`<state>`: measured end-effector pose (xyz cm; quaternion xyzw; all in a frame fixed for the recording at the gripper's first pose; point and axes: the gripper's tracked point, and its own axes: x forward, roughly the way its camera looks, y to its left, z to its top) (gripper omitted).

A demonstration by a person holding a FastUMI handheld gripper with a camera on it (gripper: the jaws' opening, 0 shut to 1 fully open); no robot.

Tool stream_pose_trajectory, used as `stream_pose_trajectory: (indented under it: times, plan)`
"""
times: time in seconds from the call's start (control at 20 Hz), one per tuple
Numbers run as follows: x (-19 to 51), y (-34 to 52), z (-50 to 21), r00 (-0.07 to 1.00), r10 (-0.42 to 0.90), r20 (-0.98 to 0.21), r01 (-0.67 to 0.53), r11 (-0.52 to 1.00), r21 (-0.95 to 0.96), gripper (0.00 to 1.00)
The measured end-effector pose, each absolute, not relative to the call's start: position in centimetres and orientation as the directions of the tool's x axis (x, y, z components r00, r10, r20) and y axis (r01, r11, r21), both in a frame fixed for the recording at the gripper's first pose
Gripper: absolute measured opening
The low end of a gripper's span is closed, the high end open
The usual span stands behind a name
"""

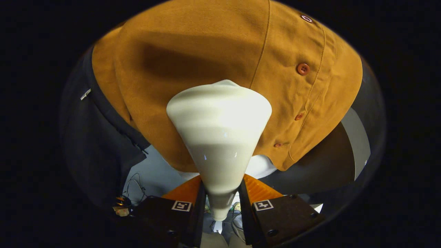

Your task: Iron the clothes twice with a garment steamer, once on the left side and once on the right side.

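Observation:
A cream-white garment steamer [218, 137], cone-shaped with its wide head pointing forward, is clamped by its narrow neck between my gripper's [222, 198] two fingers, which are shut on it. The head rests against or just short of a mustard-brown buttoned garment [193, 55] hanging right ahead; contact is hidden behind the head. The steamer head sits to the left of the button placket [303, 69], near the garment's middle, and casts a dark shadow on the cloth above it.
A black garment [100, 137] with a zipper hangs to the left of the brown one. Below the brown hem lie a white rounded object [262, 167], cables [136, 186] on a pale floor, and a grey wall panel [355, 137] at right.

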<state>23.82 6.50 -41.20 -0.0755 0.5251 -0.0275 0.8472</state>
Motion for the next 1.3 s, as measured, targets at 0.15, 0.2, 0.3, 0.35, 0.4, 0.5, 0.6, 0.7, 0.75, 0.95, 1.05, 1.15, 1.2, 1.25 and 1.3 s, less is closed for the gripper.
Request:
stream_pose_trajectory:
  times: [0.15, 0.2, 0.3, 0.35, 0.4, 0.5, 0.6, 0.7, 0.75, 0.95, 1.05, 1.15, 1.2, 1.25, 1.3]
  plan:
    - [23.2, 4.5, -39.1, 0.484, -0.138, -0.864, -0.004, 0.987, -0.16, 0.5]
    - [23.3, 3.7, -38.0, 0.505, -0.141, -0.851, 0.013, 0.988, -0.157, 0.5]
    - [23.4, 1.8, -35.9, 0.545, -0.146, -0.826, 0.046, 0.989, -0.144, 0.5]
    - [23.4, 0.8, -34.9, 0.563, -0.15, -0.813, 0.06, 0.988, -0.141, 0.5]
    - [23.2, 0.0, -33.7, 0.58, -0.158, -0.799, 0.076, 0.987, -0.141, 0.5]
    - [22.8, -2.1, -31.9, 0.612, -0.178, -0.77, 0.109, 0.984, -0.141, 0.5]
    - [22.8, -3.9, -30.0, 0.641, -0.193, -0.743, 0.136, 0.981, -0.138, 0.5]
    - [23.1, -5.7, -27.7, 0.671, -0.207, -0.712, 0.163, 0.978, -0.131, 0.5]
    - [23.2, -6.7, -26.5, 0.686, -0.213, -0.696, 0.176, 0.976, -0.126, 0.5]
    - [23.2, -9.7, -22.8, 0.741, -0.234, -0.63, 0.217, 0.97, -0.105, 0.5]
    - [23.3, -10.7, -20.8, 0.771, -0.231, -0.593, 0.221, 0.971, -0.091, 0.5]
    - [23.5, -11.4, -18.7, 0.803, -0.221, -0.554, 0.219, 0.973, -0.071, 0.5]
    - [23.6, -11.7, -17.6, 0.819, -0.218, -0.531, 0.218, 0.974, -0.064, 0.5]
    - [23.7, -12.0, -16.5, 0.837, -0.214, -0.503, 0.216, 0.975, -0.056, 0.5]
    - [24.0, -12.3, -15.1, 0.857, -0.211, -0.47, 0.213, 0.976, -0.049, 0.5]
